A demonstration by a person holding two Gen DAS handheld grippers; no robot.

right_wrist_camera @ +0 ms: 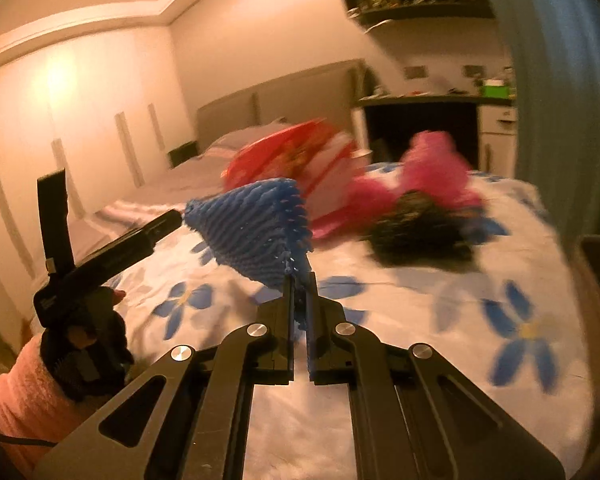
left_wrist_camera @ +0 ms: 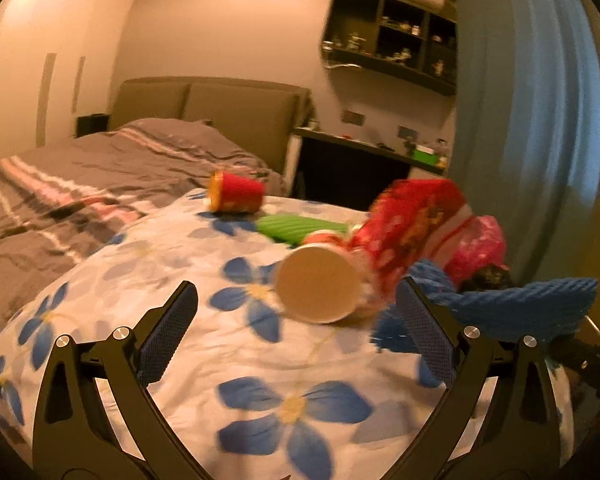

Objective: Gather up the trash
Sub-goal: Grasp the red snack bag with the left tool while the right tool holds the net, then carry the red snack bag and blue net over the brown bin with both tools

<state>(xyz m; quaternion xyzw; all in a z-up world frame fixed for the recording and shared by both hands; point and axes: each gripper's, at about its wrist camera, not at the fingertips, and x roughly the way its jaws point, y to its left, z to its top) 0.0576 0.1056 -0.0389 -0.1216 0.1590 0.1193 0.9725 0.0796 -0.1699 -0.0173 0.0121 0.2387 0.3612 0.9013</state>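
One piece, the blue foam net (right_wrist_camera: 256, 232), is pinched in my right gripper (right_wrist_camera: 299, 292) while my left gripper (left_wrist_camera: 296, 320) gapes empty, leaving the white-lidded cup (left_wrist_camera: 318, 286) at twelve o'clock, red wrapper (left_wrist_camera: 412, 224), green piece (left_wrist_camera: 300, 229) and far cup (left_wrist_camera: 236, 192) uncollected on the bed (left_wrist_camera: 260, 360).

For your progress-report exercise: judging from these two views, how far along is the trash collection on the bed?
Done: nothing visibly binned.
In hand: the right tool is shut on the blue foam net.
Left: the left tool is open and empty; the red cup, green item, white-bottomed cup, red wrapper and pink bag lie on the floral quilt.
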